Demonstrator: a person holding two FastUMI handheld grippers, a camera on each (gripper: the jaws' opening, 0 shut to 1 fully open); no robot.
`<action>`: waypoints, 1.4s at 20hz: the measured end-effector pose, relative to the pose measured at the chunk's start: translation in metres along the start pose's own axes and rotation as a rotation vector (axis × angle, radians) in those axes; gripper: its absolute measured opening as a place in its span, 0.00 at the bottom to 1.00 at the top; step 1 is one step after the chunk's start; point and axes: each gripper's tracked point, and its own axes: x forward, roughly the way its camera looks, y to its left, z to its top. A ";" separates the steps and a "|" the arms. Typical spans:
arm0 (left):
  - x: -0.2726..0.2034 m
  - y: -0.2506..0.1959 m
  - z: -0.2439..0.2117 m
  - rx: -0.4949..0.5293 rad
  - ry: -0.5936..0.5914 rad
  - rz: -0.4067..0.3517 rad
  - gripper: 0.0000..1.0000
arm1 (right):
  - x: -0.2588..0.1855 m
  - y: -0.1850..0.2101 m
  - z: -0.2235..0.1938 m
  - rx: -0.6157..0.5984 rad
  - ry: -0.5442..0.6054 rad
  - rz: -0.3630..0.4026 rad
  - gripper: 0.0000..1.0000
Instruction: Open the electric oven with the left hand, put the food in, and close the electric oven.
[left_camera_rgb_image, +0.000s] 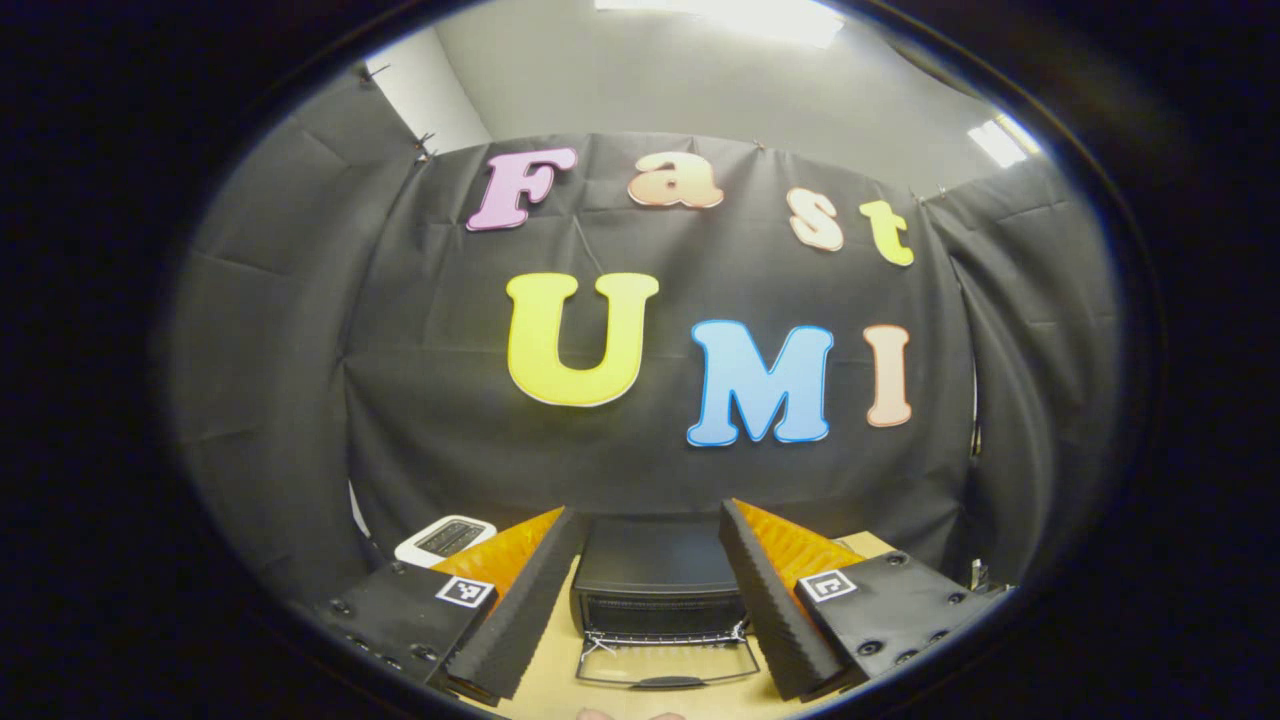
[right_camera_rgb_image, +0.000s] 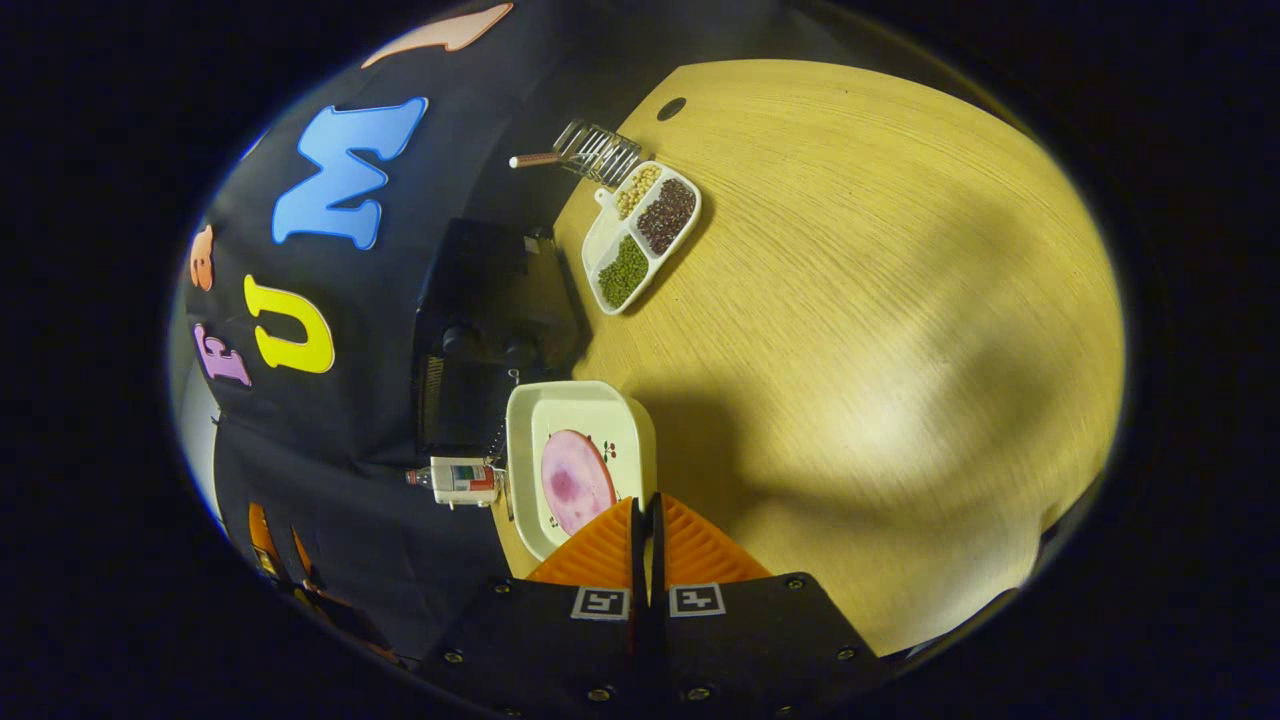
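Black cloth walls close the booth behind a pale wooden table (right_camera_rgb_image: 850, 300).

Left gripper view: my left gripper (left_camera_rgb_image: 650, 590) hangs above the table with its two fingers spread wide apart and nothing between them. Seen through that gap, the small black electric oven (left_camera_rgb_image: 655, 580) stands on the table against the cloth, and its glass door (left_camera_rgb_image: 665, 665) lies folded down flat toward me, so the oven is open. Off to the left of the oven, near the cloth, sits a white toaster-like appliance (left_camera_rgb_image: 445, 540).

Right gripper view: my right gripper (right_camera_rgb_image: 646, 530) has its fingers pressed together on the near rim of a white square plate (right_camera_rgb_image: 575, 405), so the plate is clamped. On the plate lies the food, a round pink slice of meat (right_camera_rgb_image: 575, 480). Just beyond the plate is the black oven, seen from the side. A small bottle with a coloured label (right_camera_rgb_image: 460, 478) lies beside the plate, against the cloth. Farther along the table rests a white divided tray of three kinds of beans (right_camera_rgb_image: 640, 235), and touching its far end is a small wire rack with a wooden handle (right_camera_rgb_image: 590, 152).
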 end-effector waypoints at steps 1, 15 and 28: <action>0.000 0.003 0.002 0.001 -0.006 -0.005 0.99 | 0.001 0.008 -0.004 0.011 -0.016 -0.009 0.00; -0.012 0.086 0.002 -0.021 -0.036 -0.001 0.99 | 0.062 0.116 -0.063 0.281 -0.162 -0.062 0.00; -0.016 0.163 -0.016 -0.042 0.003 0.090 0.99 | 0.182 0.190 -0.031 0.478 -0.333 -0.070 0.01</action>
